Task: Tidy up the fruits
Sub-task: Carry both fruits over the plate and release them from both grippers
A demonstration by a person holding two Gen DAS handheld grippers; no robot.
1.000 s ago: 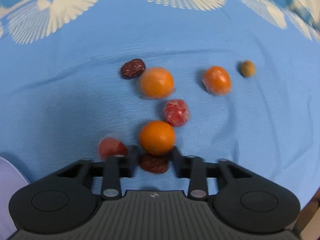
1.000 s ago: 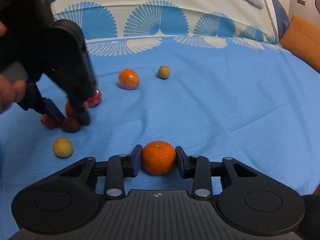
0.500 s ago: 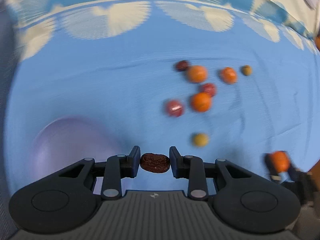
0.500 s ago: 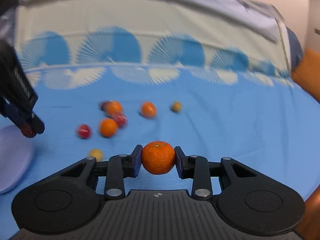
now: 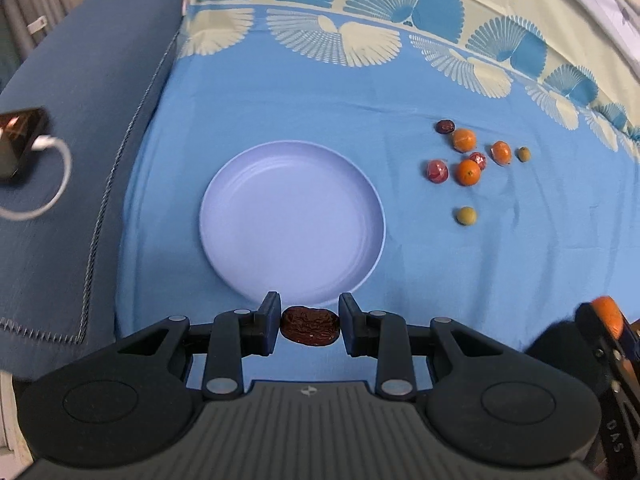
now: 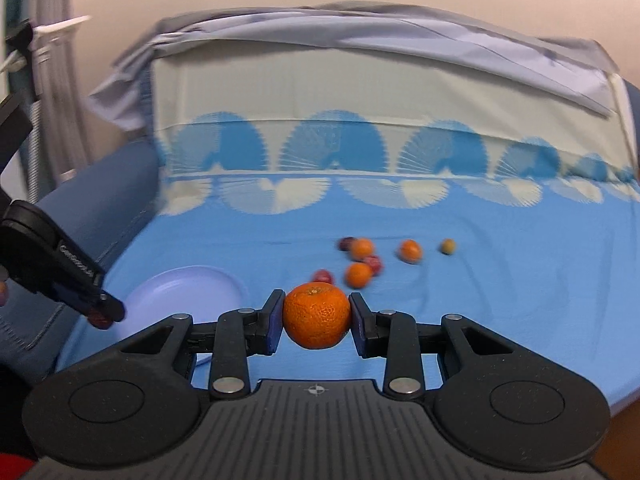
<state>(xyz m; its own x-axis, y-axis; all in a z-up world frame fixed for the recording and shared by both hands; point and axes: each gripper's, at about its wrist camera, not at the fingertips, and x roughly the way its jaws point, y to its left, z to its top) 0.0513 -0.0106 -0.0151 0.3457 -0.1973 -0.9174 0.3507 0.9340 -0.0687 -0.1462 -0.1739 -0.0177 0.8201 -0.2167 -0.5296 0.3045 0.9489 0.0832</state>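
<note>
My left gripper [image 5: 309, 325] is shut on a dark wrinkled date [image 5: 310, 331], held in the air just short of the near rim of an empty lilac plate [image 5: 292, 220]. My right gripper [image 6: 316, 316] is shut on an orange tangerine [image 6: 317, 315] above the blue cloth. In the right wrist view the left gripper [image 6: 102, 316] hangs at the left beside the plate [image 6: 188, 296]. In the left wrist view the right gripper's tangerine [image 5: 608, 316] shows at the right edge. Several loose fruits lie in a cluster on the cloth: tangerines [image 5: 468, 172], red wrapped pieces [image 5: 437, 171], another date [image 5: 445, 126] and small green-yellow fruits [image 5: 466, 215].
A blue cloth [image 5: 280, 100] with a fan-pattern border covers the surface. To the left lies a dark blue cushion [image 5: 80, 120] with a phone [image 5: 18, 140] on a white cable. A grey sheet [image 6: 360, 40] drapes the backrest behind.
Both grippers rose and swung left, away from the fruit cluster, each carrying its fruit. The plate has come fully into the left wrist view and entered the right wrist view.
</note>
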